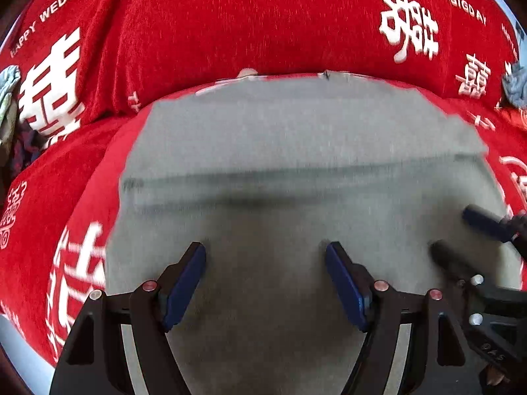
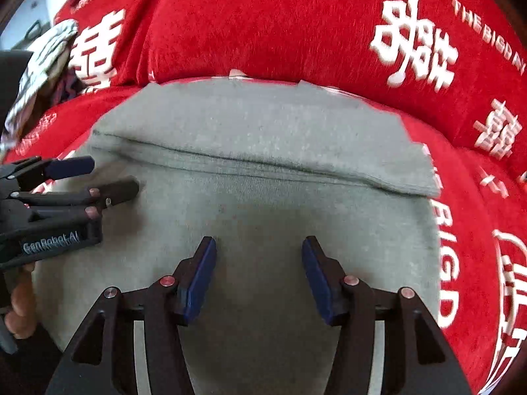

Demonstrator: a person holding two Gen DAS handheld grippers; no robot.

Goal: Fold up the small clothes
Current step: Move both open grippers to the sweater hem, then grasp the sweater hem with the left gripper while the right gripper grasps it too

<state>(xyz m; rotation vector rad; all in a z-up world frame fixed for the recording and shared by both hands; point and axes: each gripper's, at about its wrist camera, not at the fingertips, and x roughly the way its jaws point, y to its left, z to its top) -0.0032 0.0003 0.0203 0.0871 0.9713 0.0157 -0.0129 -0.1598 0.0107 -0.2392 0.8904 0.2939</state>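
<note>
A grey garment [image 1: 296, 151] lies flat on the red sofa cover [image 1: 204, 23], with a folded layer whose edge runs across its middle [image 2: 263, 164]. My left gripper [image 1: 265, 256] is open and empty, hovering just above the garment's near part. My right gripper [image 2: 259, 250] is open and empty above the same garment [image 2: 250, 121]. Each gripper shows in the other's view: the right one at the right edge of the left wrist view [image 1: 461, 233], the left one at the left edge of the right wrist view [image 2: 108, 177].
The red cover [image 2: 263, 16] bears white characters and lettering, and its cushion back rises behind the garment. A pile of other clothes [image 2: 42, 62] lies at the far left. A blue-grey cloth [image 1: 515, 85] lies at the far right.
</note>
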